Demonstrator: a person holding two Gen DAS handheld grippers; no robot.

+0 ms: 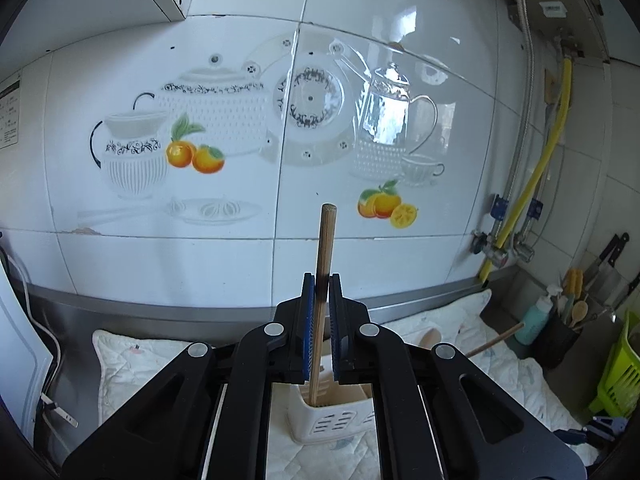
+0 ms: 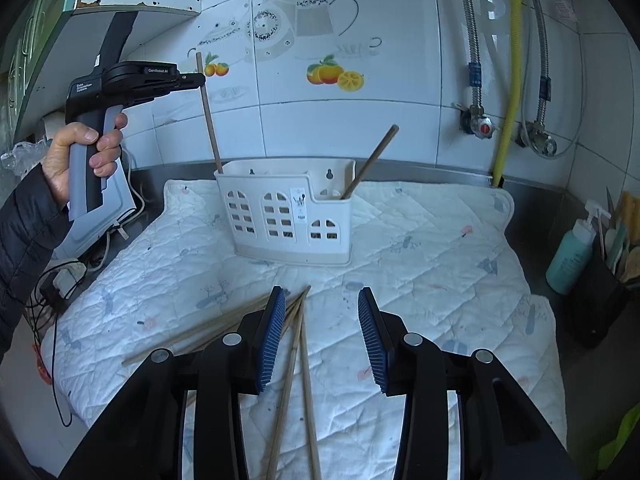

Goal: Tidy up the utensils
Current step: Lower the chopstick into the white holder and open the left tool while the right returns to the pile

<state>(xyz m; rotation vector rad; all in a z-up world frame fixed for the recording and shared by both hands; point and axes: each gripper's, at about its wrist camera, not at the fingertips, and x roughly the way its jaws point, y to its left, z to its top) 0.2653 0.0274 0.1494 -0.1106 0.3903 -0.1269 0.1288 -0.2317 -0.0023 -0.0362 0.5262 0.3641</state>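
Observation:
My left gripper [image 1: 321, 284] is shut on a wooden chopstick [image 1: 325, 256], held upright with its lower end inside the left compartment of the white utensil holder [image 1: 320, 416]. In the right wrist view the left gripper [image 2: 196, 79] holds that chopstick [image 2: 209, 120] above the holder [image 2: 288, 216]. Another chopstick [image 2: 370, 162] leans in the holder's right compartment. My right gripper [image 2: 322, 336] is open and empty, low over several loose chopsticks [image 2: 298, 344] lying on the white quilted mat [image 2: 420, 248].
A tiled wall with pipes and a yellow hose [image 2: 510, 80] stands behind. A teal bottle [image 2: 570, 254] and a black utensil pot [image 2: 600, 304] stand at the right. Cables [image 2: 60, 280] lie at the left. A green basket [image 1: 618, 376] stands at the far right.

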